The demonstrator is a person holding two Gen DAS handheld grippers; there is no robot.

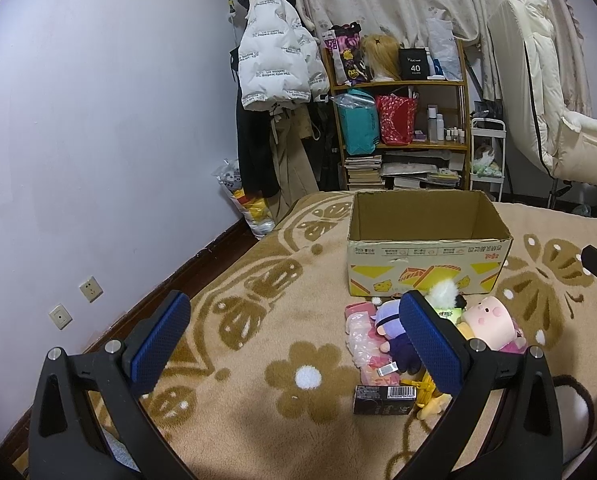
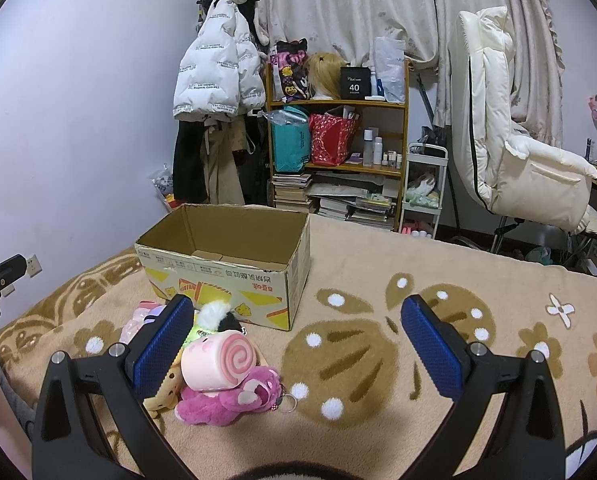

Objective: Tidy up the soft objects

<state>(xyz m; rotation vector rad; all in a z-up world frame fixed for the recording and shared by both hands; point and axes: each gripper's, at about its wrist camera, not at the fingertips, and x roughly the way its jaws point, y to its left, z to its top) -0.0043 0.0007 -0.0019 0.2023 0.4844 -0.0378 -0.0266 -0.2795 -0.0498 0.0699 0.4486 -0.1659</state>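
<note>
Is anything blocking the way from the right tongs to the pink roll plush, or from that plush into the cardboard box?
Nothing visible blocks either. The right tongs are open with the pink roll plush just inside the left finger. The cardboard box stands open-topped right behind the pile; only its near wall must be cleared.

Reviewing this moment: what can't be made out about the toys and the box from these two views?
- Left wrist view: the purple-hatted doll and yellow toy are partly hidden behind the left hand-held gripper finger.
- Right wrist view: the toys behind the pink roll plush are covered by it and by the right hand-held gripper finger.
- Both views: part of the cardboard box floor is hidden by its near wall.
- Box print is too small to read.
</note>
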